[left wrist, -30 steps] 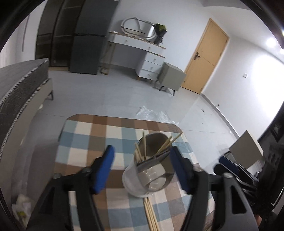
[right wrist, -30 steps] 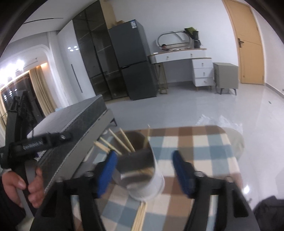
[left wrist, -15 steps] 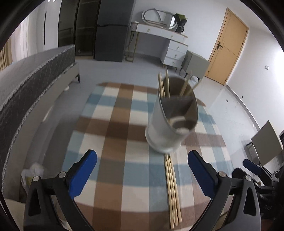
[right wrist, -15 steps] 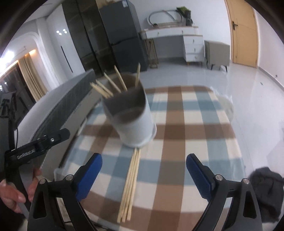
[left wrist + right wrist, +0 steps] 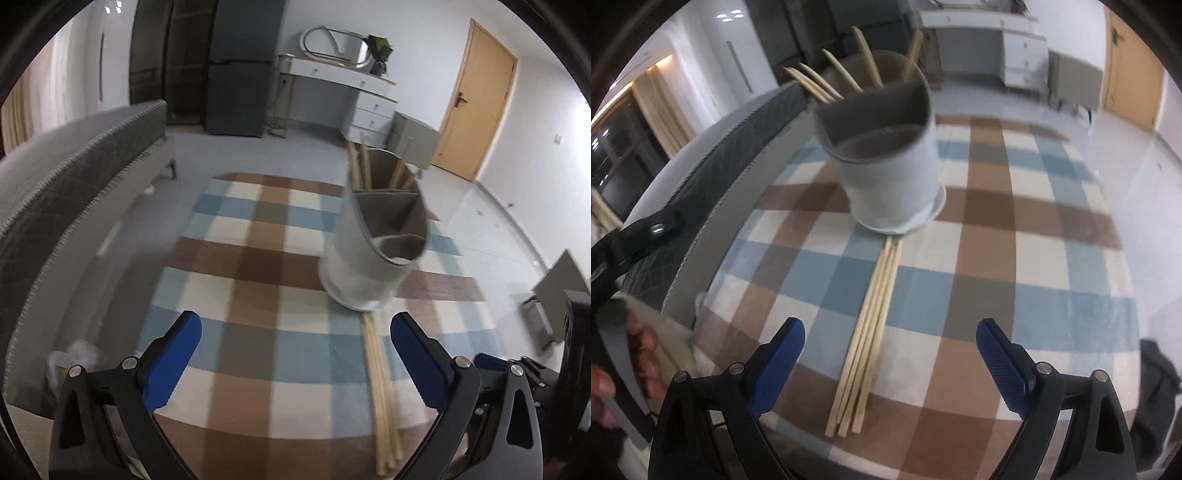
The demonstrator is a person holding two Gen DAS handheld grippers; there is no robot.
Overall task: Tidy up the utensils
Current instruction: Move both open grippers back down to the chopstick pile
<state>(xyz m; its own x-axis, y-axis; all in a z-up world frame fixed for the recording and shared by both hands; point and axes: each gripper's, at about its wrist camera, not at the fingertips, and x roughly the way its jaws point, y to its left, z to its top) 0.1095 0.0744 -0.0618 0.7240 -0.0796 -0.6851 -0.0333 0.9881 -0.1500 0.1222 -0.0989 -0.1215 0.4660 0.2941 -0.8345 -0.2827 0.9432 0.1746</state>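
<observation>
My left gripper [image 5: 295, 341] has its jaws spread wide with nothing between them, only checked cloth below. My right gripper [image 5: 890, 349] is just as wide, jaws empty too, though the loose chopsticks [image 5: 866, 332] lie on the cloth in the gap under them, untouched.

No readable writing anywhere on the holder or the tools.

A second ago both pairs of jaws sat close around the utensil holder [image 5: 373, 254]; now they have let go and pulled back, and it stands on its own farther out on the worktop [image 5: 240, 295]. The holder is a pale divided cylinder, a handful of chopsticks poking from its rear compartment [image 5: 849, 79], the front compartments looking bare. The loose bundle runs from the holder's base toward me.

Further out: a grey upholstered bed [image 5: 66, 192] hard along the worktop's left edge, a dark fridge [image 5: 240, 66], a white dresser [image 5: 354, 96] with a mirror, a wooden door [image 5: 476, 114]. In my right view, my left hand [image 5: 624, 365] shows at the edge, gripping its tool.
</observation>
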